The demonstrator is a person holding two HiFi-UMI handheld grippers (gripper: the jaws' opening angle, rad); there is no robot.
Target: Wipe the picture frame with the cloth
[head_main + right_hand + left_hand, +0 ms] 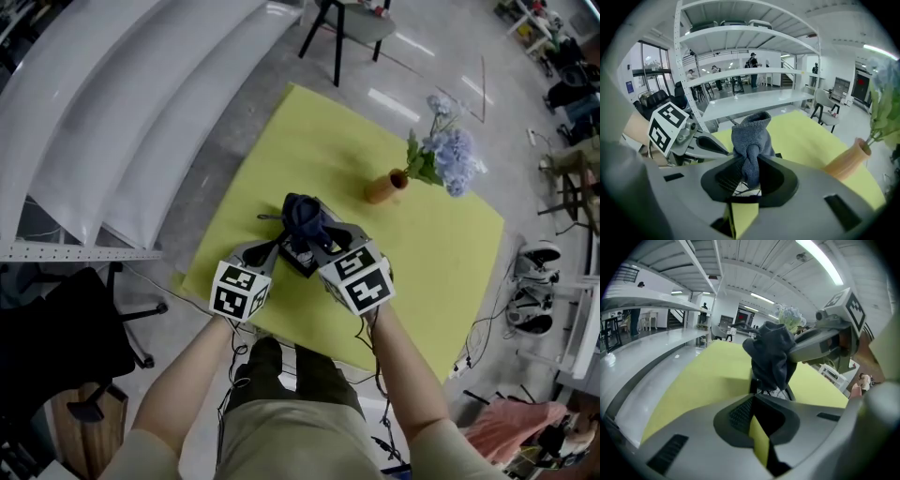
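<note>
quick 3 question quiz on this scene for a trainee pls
1. Multiple choice: the right gripper is shut on A) a sponge B) the cloth C) nothing.
2. True or false: the vase stands beyond both grippers on the yellow table.
3. Fill in: the left gripper grips the ____.
Key: 1 B; 2 true; 3 picture frame.

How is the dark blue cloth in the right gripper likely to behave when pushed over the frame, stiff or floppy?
Probably floppy: the cloth folds and bunches where the right gripper pinches it, and it drapes over the top of the picture frame. Its knitted surface suggests that it is light and would drag a little rather than slip.
</note>
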